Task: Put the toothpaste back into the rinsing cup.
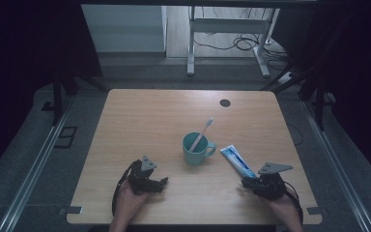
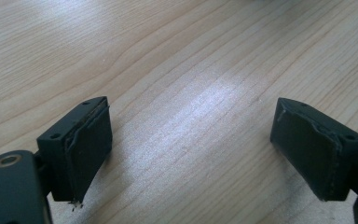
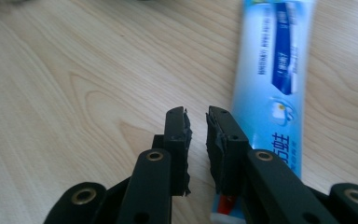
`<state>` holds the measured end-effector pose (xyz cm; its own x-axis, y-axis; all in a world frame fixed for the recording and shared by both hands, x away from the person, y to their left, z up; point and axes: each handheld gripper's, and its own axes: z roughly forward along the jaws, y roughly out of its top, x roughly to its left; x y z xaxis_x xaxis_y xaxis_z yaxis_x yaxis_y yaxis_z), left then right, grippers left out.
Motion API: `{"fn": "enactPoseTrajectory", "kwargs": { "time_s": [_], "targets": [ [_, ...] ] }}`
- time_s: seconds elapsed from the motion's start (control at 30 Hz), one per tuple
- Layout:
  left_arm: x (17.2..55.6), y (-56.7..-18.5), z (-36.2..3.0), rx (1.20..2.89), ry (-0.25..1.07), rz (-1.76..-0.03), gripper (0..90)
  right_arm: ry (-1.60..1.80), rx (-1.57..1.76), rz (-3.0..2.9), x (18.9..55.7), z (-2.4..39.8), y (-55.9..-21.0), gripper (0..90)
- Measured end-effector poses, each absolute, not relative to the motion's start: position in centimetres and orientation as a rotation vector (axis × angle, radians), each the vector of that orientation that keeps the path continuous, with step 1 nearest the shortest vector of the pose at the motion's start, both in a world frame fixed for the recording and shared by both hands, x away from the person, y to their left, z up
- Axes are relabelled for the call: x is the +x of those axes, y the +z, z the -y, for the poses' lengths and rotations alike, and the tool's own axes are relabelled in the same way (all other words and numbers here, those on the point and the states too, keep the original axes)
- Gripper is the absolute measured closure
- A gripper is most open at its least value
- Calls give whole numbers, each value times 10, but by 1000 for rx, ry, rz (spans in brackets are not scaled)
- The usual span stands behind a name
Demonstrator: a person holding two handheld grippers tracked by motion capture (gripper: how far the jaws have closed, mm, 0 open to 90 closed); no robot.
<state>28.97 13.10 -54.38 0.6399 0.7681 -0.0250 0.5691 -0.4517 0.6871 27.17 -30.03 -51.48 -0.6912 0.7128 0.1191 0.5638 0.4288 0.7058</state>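
Toothpaste (image 3: 272, 84) lies just beside my clenched, empty right gripper (image 3: 196, 122), its long axis running on toward the mug (image 1: 196, 150); my left gripper (image 2: 191, 149) gapes farther off.

A light wooden table (image 1: 140, 116) carries a teal mug (image 1: 195, 150) and a toothpaste tube (image 1: 237, 161).

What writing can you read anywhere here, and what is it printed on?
toothpaste tube: white print on a dark blue panel and larger white characters near its lower end, all too blurred to read.
teal mug, toothbrush, wooden table: no text to be seen.
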Motion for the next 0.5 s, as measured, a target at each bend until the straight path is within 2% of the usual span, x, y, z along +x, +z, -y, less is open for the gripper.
{"fn": "enactPoseTrajectory", "kwargs": {
  "time_s": [0.5],
  "targets": [
    [290, -544, -131, 2185, 381, -1037, 128, 1110, 1183, -2429, 277, 324, -516, 702]
  ]
}}
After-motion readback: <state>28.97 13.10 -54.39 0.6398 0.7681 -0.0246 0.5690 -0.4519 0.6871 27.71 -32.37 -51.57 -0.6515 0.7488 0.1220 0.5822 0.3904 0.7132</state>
